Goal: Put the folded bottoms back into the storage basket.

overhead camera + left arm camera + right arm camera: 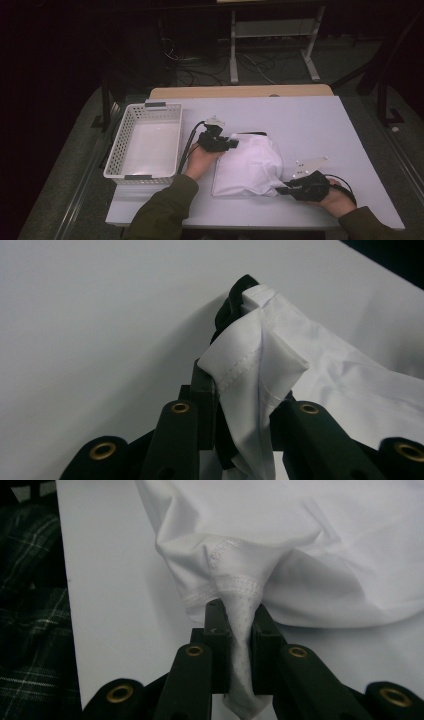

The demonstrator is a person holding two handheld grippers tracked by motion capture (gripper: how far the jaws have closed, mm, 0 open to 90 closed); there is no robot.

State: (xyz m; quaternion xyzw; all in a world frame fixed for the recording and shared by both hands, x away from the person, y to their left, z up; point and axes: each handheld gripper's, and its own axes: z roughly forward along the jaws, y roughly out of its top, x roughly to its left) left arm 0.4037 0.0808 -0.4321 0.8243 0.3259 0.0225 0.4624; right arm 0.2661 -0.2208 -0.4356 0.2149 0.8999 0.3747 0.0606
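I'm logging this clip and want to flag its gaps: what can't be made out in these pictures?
- What kind of garment the white cloth is: bunched up in the high view, cut off by the frame in both gripper views.
- The dark item behind the cloth in the left gripper view: mostly covered by fabric.
- The white basket: its near inner wall faces away from the high view.
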